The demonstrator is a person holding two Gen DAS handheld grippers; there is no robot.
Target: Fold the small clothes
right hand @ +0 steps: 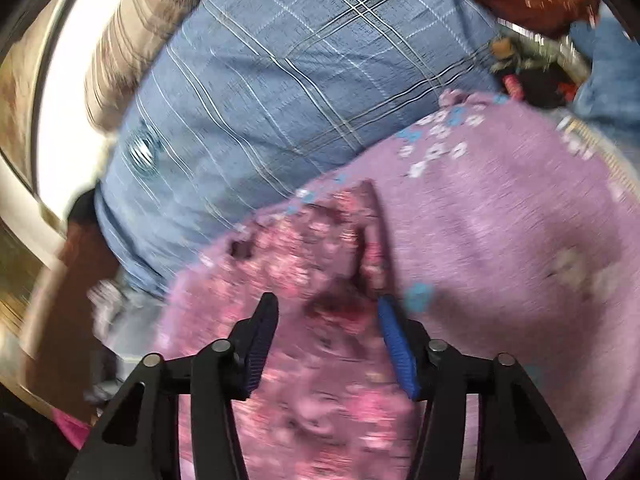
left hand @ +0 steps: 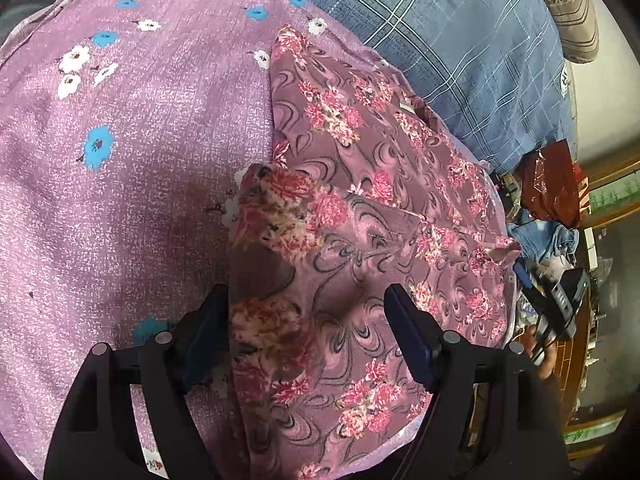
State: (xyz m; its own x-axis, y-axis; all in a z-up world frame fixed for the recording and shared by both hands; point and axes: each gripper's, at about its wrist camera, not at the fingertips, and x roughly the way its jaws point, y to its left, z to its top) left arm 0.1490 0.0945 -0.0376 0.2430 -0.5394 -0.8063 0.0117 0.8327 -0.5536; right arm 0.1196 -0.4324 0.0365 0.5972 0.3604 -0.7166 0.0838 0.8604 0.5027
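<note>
No legible writing; floral garment (left hand: pixel 360 208) on purple sheet (left hand: pixel 120 160).

A bed in a cluttered room, daylight coming in from one side

A lilac flowered bedsheet (left hand: pixel 120 184) is covering the mattress, with a blue checked blanket (left hand: pixel 460 40) lying along its far edge and a striped brown pillow (left hand: pixel 568 8) resting beyond that. A red plastic bag (left hand: pixel 552 184) and blue jeans (left hand: pixel 544 236) are sitting among clutter beside the bed.
</note>
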